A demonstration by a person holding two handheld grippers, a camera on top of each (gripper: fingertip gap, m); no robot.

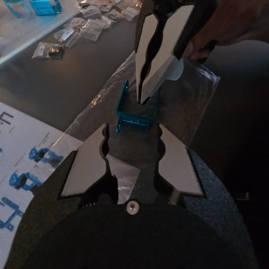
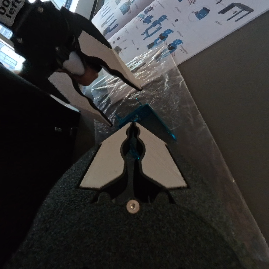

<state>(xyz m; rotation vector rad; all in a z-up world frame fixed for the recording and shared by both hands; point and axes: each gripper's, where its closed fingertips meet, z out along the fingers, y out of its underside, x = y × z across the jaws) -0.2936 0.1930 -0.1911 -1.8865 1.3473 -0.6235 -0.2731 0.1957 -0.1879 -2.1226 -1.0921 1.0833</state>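
Observation:
A blue U-shaped metal bracket [image 1: 135, 116] stands on a clear plastic bag [image 1: 184, 110] on the dark table. My left gripper [image 1: 133, 126] is open, its fingertips just short of the bracket on either side, holding nothing. My right gripper [image 1: 140, 102] comes down from above, shut, with its tips inside the bracket's channel. A tiny nub shows at its tips; I cannot tell what it is. In the right wrist view my right gripper [image 2: 133, 123] is shut, tips against the bracket [image 2: 150, 116]. The open left gripper [image 2: 125, 107] is at the upper left, over the bag [image 2: 167, 94].
A white sheet with blue part pictures [image 1: 21, 160] lies at the left and also shows in the right wrist view [image 2: 174, 29]. Several small bags of parts [image 1: 87, 26] lie farther back. Blue metal parts [image 1: 45, 7] sit at the far left. A hand [image 1: 218, 36] holds the right gripper. My two grippers' fingertips are within a few centimetres of each other.

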